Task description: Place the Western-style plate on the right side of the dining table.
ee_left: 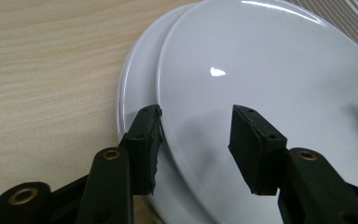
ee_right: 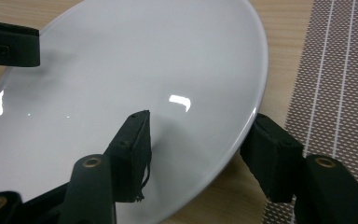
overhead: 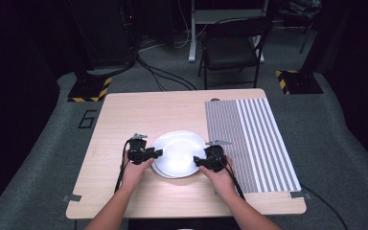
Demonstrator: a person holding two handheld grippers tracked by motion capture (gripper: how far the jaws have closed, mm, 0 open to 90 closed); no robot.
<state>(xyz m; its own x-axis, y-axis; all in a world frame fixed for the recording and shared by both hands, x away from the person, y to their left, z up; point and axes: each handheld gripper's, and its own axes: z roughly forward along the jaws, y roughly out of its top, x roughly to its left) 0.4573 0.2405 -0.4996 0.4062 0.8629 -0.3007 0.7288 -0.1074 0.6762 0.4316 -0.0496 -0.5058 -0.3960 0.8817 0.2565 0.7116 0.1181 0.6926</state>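
You've got a stack of two glossy white ceramic plates (overhead: 179, 154) sitting near the centre of the pale wooden surface (overhead: 124, 115), just left of the grey striped placemat (overhead: 249, 143). In the left gripper view the top plate (ee_left: 270, 93) sits shifted off the lower plate (ee_left: 137, 84), so the lower rim peeks out on one side.

Your left gripper (overhead: 149, 154) comes in at the stack's nine o'clock, your right gripper (overhead: 202, 161) at about four o'clock. On the left, the fingers (ee_left: 144, 149) straddle the top plate's rim, one finger outside against the edge, the other over the plate's face and clear of it; parted, nothing pinched. On the right it's the same picture: one of the fingers (ee_right: 133, 154) hovers above the glaze, the other sits below the rim beside the placemat, a gap showing, so not clenched on the plate.

Now, handling: this is stiff, brittle ceramic with a slick glaze, likely fairly heavy for a rim pinch. I'd judge the rim your only real purchase. Take it deep, at opposite sides, squeeze evenly, and lift level, or the top plate could slide and chip on its partner.
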